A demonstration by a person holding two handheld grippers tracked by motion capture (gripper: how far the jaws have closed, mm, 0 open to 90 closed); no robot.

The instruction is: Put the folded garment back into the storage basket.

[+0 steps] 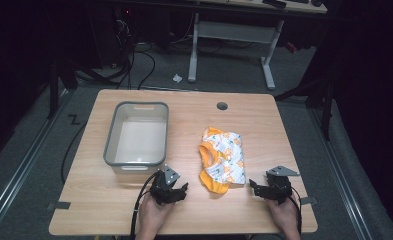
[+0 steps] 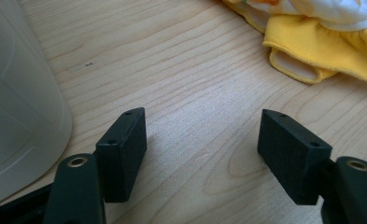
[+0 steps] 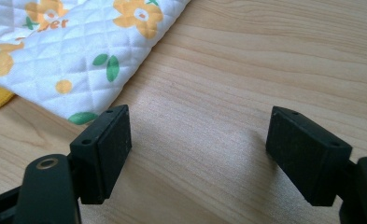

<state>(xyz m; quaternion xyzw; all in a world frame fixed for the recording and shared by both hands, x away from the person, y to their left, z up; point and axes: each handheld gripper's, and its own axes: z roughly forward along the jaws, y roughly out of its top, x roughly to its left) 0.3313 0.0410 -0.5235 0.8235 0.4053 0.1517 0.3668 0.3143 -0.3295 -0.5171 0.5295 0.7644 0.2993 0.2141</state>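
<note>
A small quilted garment [image 1: 222, 159], white with orange flowers and yellow trim, lies crumpled on the wooden table [image 1: 264, 125], right of centre. My left gripper [image 1: 176, 192] rests low on the table near the front edge, left of the garment, jaws open over bare wood. In the left gripper view the garment's yellow hem [image 2: 321, 51] lies ahead to the right of the gripper [image 2: 202, 144]. My right gripper [image 1: 255, 187] sits at the garment's lower right, open. In the right gripper view the quilted cloth [image 3: 78, 51] lies just beyond the left pad of the gripper [image 3: 200, 154], with nothing between the jaws.
A grey-rimmed white plastic tub [image 1: 136, 135] stands on the left half of the table; its wall [image 2: 17, 102] is close to my left gripper. A round cable hole [image 1: 222, 106] sits near the far edge. Beyond the table are a desk frame [image 1: 234, 35] and floor cables.
</note>
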